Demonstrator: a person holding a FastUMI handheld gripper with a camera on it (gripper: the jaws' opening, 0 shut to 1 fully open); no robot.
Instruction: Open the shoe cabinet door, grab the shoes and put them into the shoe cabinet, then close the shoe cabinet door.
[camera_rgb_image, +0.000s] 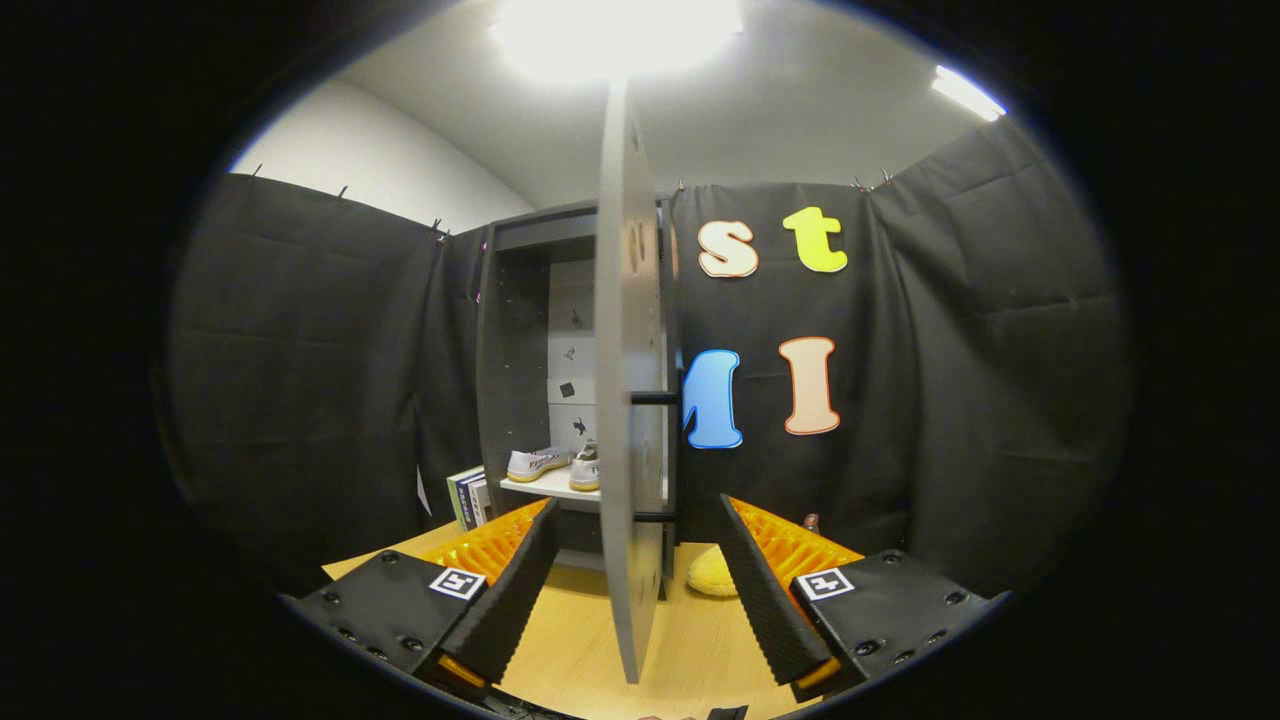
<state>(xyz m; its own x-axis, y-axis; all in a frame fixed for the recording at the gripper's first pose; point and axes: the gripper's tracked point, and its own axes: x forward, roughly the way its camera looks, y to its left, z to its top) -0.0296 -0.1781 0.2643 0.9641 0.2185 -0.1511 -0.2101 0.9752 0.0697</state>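
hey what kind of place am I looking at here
Probably a recording booth staged as a home corner, not a lived-in room. Black cloth hangs as walls, clipped along the top. A shoe cabinet stands on a wooden tabletop, shoes on its shelf, its door edge-on between the gripper's open fingers.

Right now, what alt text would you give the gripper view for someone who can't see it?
An open claw straddles the edge of a grey cabinet door swung wide open, its fingers apart on either side and not pressing it. Beyond the door, a pair of white shoes sits on a shelf inside the dark shoe cabinet, which stands on a wooden table.
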